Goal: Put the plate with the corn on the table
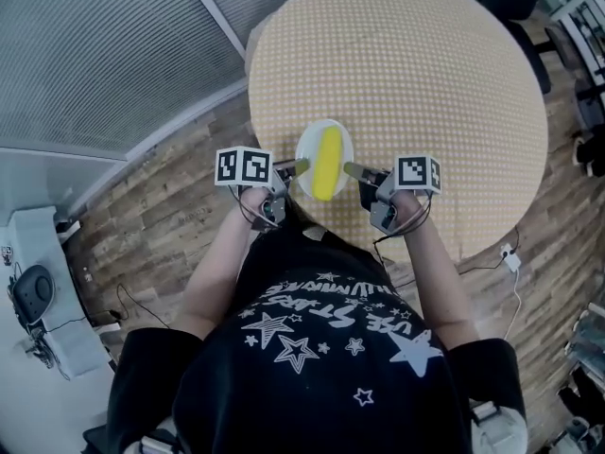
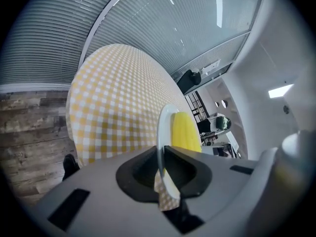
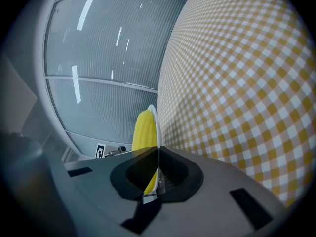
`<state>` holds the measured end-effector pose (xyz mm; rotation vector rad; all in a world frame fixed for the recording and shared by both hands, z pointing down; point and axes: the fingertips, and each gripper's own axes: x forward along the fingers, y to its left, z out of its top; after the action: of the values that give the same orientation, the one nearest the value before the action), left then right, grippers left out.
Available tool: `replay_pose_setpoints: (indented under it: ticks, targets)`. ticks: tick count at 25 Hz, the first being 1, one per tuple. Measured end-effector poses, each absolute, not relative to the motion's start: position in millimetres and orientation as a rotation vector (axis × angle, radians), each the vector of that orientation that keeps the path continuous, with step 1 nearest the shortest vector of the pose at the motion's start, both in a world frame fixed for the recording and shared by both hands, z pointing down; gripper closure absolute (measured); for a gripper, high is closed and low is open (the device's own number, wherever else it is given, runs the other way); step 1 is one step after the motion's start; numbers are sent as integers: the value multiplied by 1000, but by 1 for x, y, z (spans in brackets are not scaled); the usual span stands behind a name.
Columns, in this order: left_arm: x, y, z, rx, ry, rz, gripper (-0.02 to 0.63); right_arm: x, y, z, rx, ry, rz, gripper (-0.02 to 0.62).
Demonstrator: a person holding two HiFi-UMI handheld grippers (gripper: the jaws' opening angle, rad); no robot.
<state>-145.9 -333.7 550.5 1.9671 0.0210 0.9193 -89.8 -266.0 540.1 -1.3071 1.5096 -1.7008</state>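
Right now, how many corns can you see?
1. The corn lies on the plate, gripped by the left claw and right claw at the table's near edge. None seems hidden.

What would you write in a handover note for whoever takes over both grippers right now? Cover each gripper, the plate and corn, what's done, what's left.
The left gripper is shut on the left rim of the plate.
The right gripper is shut on its right rim.
The corn lies on the plate, over the near edge of the table; contact cannot be told.
Done: plate gripped.
Left: set it down, open both grippers.
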Motion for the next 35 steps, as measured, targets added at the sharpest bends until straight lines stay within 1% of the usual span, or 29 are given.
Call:
replay_pose_setpoints:
  ticks: [17, 23, 35]
  targets:
    - [-78, -484, 557, 2033, 200, 1031, 563, -35, -407, 544, -1471, 1346, -1576, 561]
    - [-30, -573, 581, 2008, 208, 1045, 560, 13, -495, 564, -1506, 1324, -1587, 561]
    - [23, -631, 606, 1989, 208, 1056, 553, 67, -555, 584, -1566, 1277, -1591, 561]
